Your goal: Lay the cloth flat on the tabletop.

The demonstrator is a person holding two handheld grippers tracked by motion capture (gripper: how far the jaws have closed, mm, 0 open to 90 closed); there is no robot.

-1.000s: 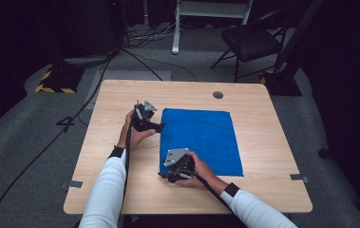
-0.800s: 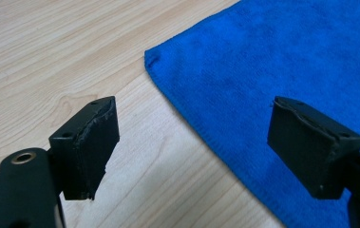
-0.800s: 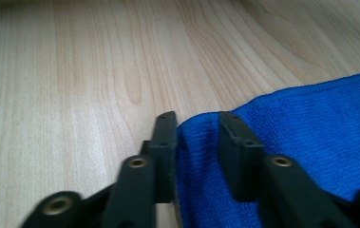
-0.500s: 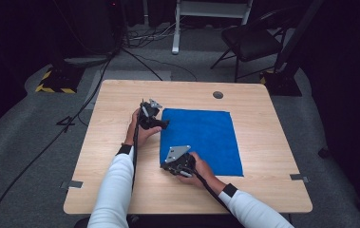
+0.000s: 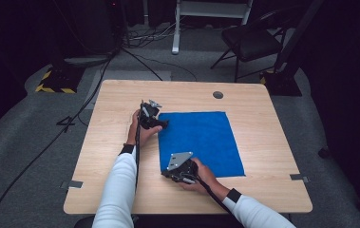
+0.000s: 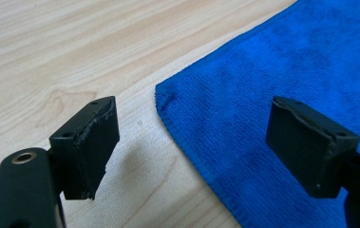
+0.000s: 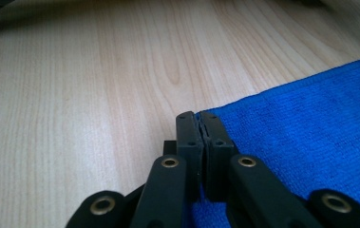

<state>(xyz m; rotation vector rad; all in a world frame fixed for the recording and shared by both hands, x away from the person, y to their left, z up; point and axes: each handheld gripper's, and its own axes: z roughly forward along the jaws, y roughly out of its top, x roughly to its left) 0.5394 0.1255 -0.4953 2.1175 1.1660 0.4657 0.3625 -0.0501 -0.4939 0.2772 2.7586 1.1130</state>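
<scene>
Currently a blue cloth (image 5: 199,142) lies flat on the wooden table (image 5: 120,95), right of the table's middle, with bare wood on every side of it.

Left gripper (image 5: 161,124): positioned at the cloth's far left corner. In the left gripper view its fingers (image 6: 90,145) stand wide apart, one over bare wood and the other over the cloth, with the corner of the cloth (image 6: 263,95) between them. The pads do not press on anything.

Right gripper (image 5: 165,174): positioned at the cloth's near left corner. In the right gripper view its fingers (image 7: 189,137) are pressed together, and the cloth's corner (image 7: 310,133) meets them at the tips. The fingers have just closed; the edge of the cloth appears pinched between them.

Surroundings: a round dark hole (image 5: 218,94) sits in the table top near the far edge, well apart from the cloth. Strips of grey tape (image 5: 74,184) mark the table's left and right edges. A black chair (image 5: 251,42) and a white frame (image 5: 206,14) stand on the grey floor beyond the table. Cables (image 5: 73,123) run across the floor at the left. Nothing lies on the cloth or between the two grippers.
</scene>
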